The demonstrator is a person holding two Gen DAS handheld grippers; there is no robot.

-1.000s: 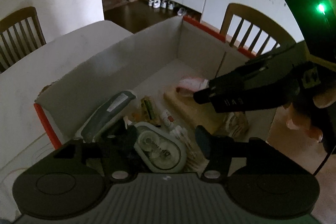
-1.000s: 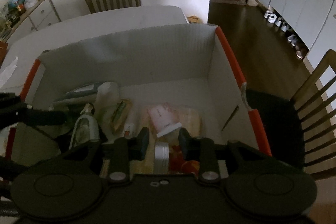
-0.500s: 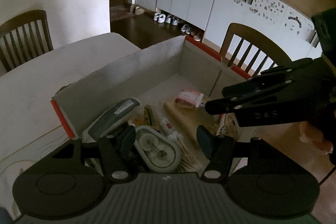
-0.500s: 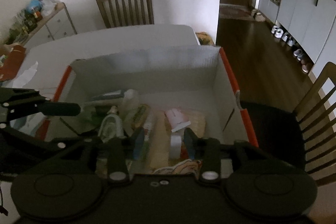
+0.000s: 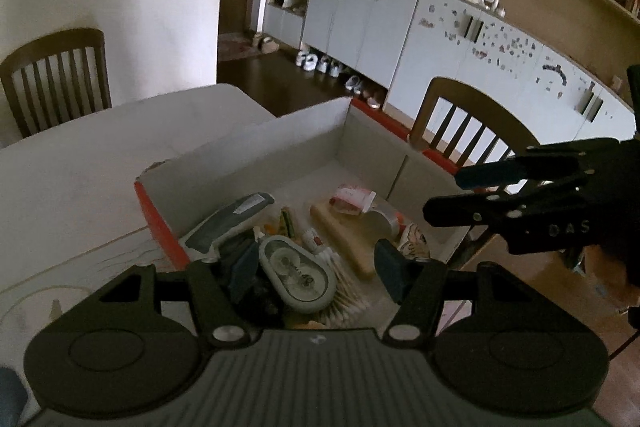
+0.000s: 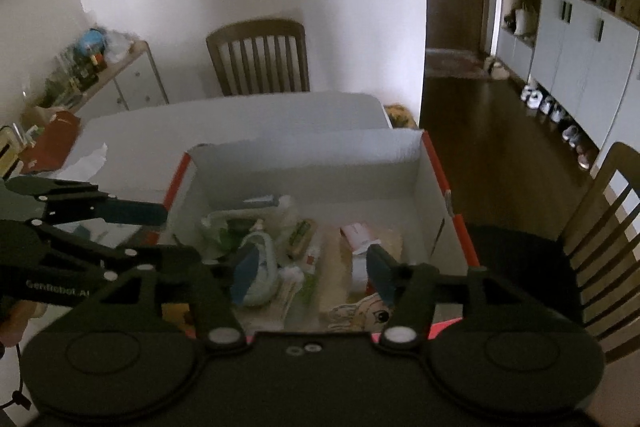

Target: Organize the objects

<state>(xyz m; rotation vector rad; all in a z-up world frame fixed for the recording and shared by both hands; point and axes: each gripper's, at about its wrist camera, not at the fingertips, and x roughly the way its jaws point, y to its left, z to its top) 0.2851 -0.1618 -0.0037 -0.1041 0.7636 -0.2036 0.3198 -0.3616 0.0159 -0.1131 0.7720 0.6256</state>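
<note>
An open cardboard box (image 5: 312, 131) with red edges stands on the white table (image 5: 80, 179). It holds a grey handheld device (image 5: 228, 223), an oval grey case (image 5: 296, 275), cotton swabs (image 5: 344, 287), a beige block (image 5: 344, 235), a pink tube (image 5: 352, 197) and a pale roll (image 6: 359, 269). My left gripper (image 5: 316, 267) hovers open above the box's near end, nothing between its fingers. My right gripper (image 6: 312, 267) hangs over the box (image 6: 320, 155) with its jaws opening and empty; from the left wrist it shows at the right (image 5: 444, 193).
Wooden chairs stand at the table's far side (image 6: 260, 59) and right of the box (image 5: 460, 131). A cluttered side cabinet (image 6: 100, 75) lies back left. White cupboards (image 5: 360, 27) with shoes on the dark floor line the far wall.
Both grippers have risen and drawn back from the box. The right jaws, earlier shut on the pale roll, have spread and left it lying in the box.
</note>
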